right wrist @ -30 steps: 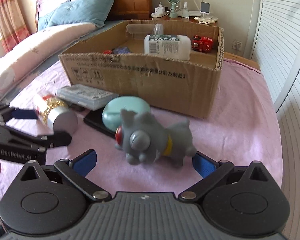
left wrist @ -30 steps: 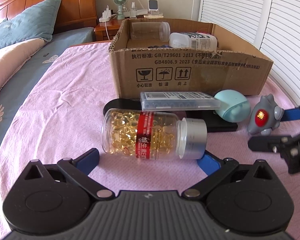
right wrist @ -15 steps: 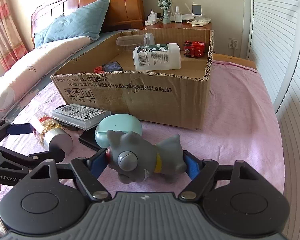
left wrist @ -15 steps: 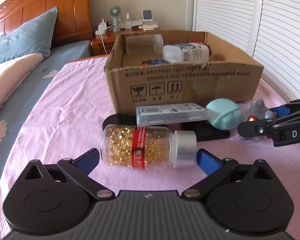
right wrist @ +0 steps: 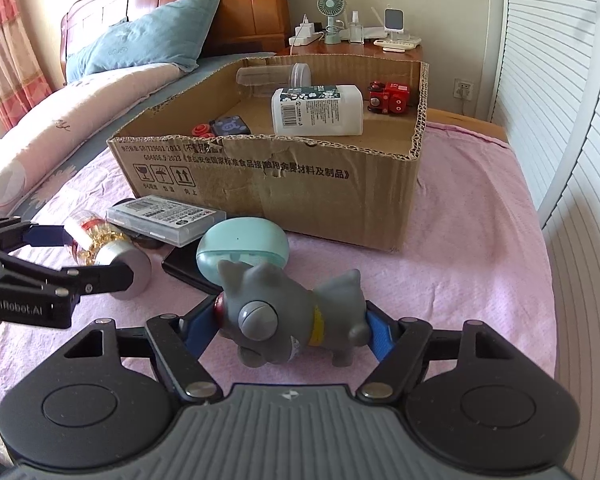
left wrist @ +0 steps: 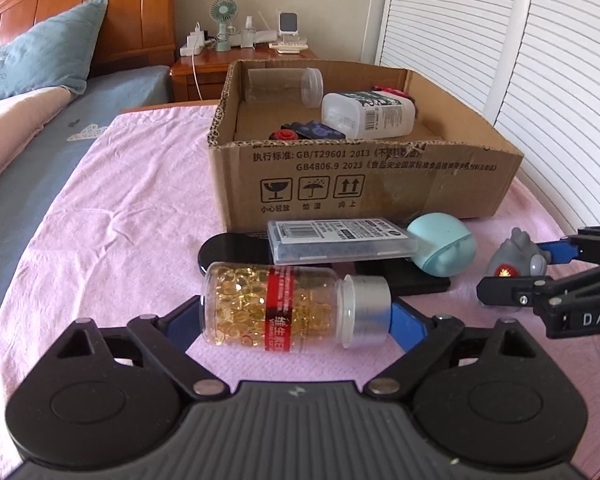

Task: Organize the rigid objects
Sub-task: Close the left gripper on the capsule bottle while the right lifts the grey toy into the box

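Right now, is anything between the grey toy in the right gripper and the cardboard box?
Only the box's own near wall. The grey toy sits clamped in the right gripper; the cardboard box lies beyond, with the mint case partly between them.

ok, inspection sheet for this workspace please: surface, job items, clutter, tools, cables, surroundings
Surface: pink bedspread, wrinkled, on a bed.
Job's things: open cardboard box holding a white bottle, clear jar, red toy and small bits. Outside it: capsule bottle lying on its side, grey toy figure, clear flat case, teal case, black flat items beneath.
Clutter: nothing seen beyond these.
Tools: left tool pads at both ends of the capsule bottle, jaws just closing; right tool shut on the grey toy figure.
Cables: white cable at the nightstand.
Surroundings: wooden headboard, blue pillow, nightstand with fan, louvred doors.
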### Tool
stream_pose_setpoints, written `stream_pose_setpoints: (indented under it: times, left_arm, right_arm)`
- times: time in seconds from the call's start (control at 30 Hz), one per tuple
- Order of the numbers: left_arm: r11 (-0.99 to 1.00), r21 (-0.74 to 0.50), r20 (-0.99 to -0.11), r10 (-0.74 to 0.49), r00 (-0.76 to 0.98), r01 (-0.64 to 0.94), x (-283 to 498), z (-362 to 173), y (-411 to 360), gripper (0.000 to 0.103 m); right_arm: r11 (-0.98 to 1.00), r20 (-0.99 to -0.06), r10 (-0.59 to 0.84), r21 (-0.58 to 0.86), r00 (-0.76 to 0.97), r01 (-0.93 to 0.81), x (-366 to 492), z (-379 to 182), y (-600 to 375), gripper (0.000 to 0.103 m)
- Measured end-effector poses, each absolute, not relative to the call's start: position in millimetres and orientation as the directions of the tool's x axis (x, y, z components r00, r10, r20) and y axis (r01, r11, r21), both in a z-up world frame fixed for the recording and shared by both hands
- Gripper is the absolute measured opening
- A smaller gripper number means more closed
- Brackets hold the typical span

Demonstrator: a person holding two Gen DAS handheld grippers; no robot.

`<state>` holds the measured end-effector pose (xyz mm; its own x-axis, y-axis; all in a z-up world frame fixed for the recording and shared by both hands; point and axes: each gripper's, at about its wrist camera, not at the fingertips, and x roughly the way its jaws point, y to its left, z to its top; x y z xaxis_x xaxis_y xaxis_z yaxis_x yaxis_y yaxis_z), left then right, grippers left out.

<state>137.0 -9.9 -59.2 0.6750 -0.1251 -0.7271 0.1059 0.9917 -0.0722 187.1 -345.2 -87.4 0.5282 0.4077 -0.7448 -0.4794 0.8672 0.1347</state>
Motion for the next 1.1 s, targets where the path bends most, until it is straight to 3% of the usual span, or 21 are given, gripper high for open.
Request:
stream_pose_setpoints:
  times: [0.73,1.1]
  left_arm:
    - [0.932,0.011,-0.781,-0.219,0.585,0.363,124.7,-14.2,-2.0,0.093]
    - [0.914,0.049,-0.740,-0.238,0.629,0.403,128.0,16.4,4.4,0.093]
  right_arm:
    - [0.839,-0.767,0.353,0.006,0.536,-0.543,169.5,-43.3,-347.2,0.078]
    - [0.833,-0.688,0.361,-0.066,0.630,-0.549,201.2,14.1,-334.7,0.078]
